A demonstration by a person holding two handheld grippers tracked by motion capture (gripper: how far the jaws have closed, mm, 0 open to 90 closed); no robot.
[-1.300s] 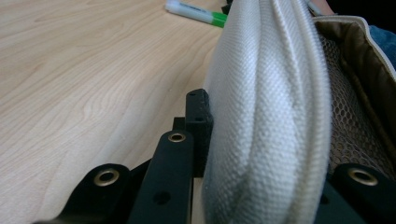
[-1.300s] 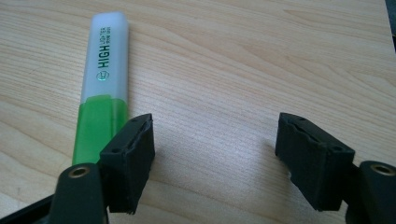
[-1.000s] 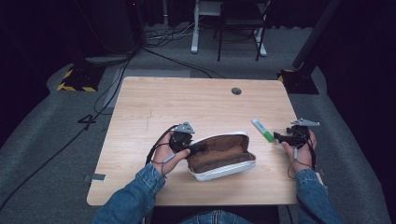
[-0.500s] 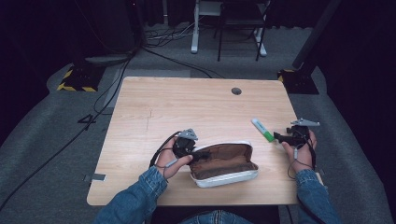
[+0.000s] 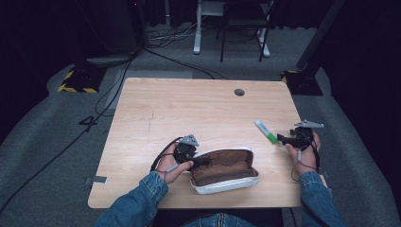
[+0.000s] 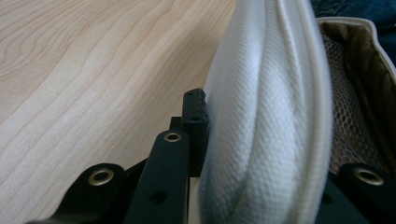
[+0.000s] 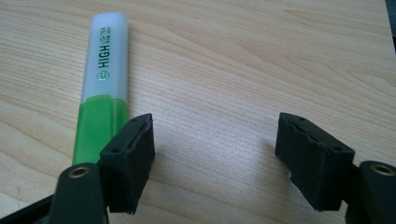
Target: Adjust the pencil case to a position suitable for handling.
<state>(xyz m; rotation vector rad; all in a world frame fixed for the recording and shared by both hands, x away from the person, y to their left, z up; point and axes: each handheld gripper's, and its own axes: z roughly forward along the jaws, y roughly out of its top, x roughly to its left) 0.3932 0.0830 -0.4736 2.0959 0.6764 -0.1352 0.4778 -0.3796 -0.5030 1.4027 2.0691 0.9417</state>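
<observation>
Left hand-held gripper (image 5: 201,161) clamped on white rim of open pencil case (image 5: 222,172), near edge of worktop (image 5: 189,109). Right hand-held gripper (image 7: 219,154) wide open, empty; green highlighter (image 7: 103,88) lies just outside its jaws. Likely step: packing; next, straddle highlighter.

Place: a lab or recording studio
Surroundings: black drapes (image 5: 42,42) are hanging around the upper frame
Floor: grey carpet (image 5: 47,142) with cables (image 5: 113,90) trailing at left
Centre: a lone wooden tabletop (image 5: 189,109)
Top: white stand legs (image 5: 198,28) are showing
</observation>
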